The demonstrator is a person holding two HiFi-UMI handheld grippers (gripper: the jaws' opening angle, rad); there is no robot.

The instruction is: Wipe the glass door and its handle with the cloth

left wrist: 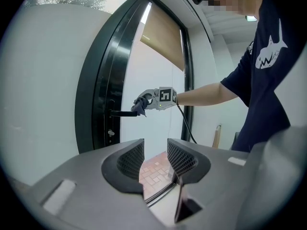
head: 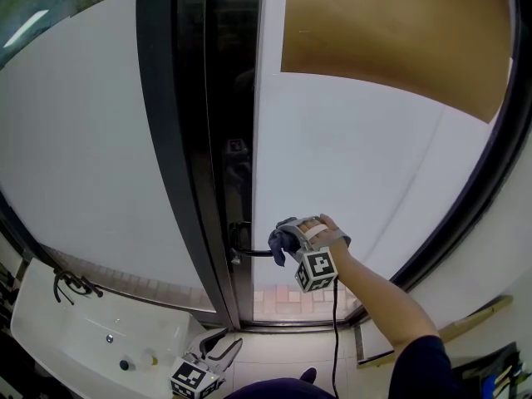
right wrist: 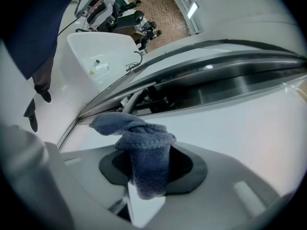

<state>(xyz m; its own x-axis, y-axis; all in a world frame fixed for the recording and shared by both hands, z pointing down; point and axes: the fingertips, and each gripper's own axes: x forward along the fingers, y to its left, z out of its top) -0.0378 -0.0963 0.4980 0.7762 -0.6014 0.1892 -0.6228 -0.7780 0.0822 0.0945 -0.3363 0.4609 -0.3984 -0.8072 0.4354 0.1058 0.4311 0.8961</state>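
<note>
The handle [head: 249,252] was a dark lever at the lower centre of the head view. Its long axis lay level: it sprang from the black frame [head: 191,140] on its left and pointed right, across the foot of the glass door [head: 357,156]. At its free end sat the blue cloth [head: 281,241], bunched into a wad that met the lever's tip. The right claw [head: 291,239] was clamped on that cloth. In the right gripper view the wad [right wrist: 146,147] stood up between the closed jaws, with a loose flap folding off to the upper left toward the door's edge. A bare forearm [head: 374,293] ran down to the lower right, and a black cable [head: 335,331] hung from the tool.

The left claw [left wrist: 154,159] was held low at the bottom edge of the head view, well apart from the door. Its jaws stood apart with nothing between them, and brick paving [left wrist: 156,169] showed through the gap.

The frame crowded the handle closely on the left. To the right and above, the pale pane spread wide and bare up to a brown blind [head: 391,32] in the upper right, and it ended at a dark curved edge on the far right. A white basin [head: 75,339] filled the lower left corner.
</note>
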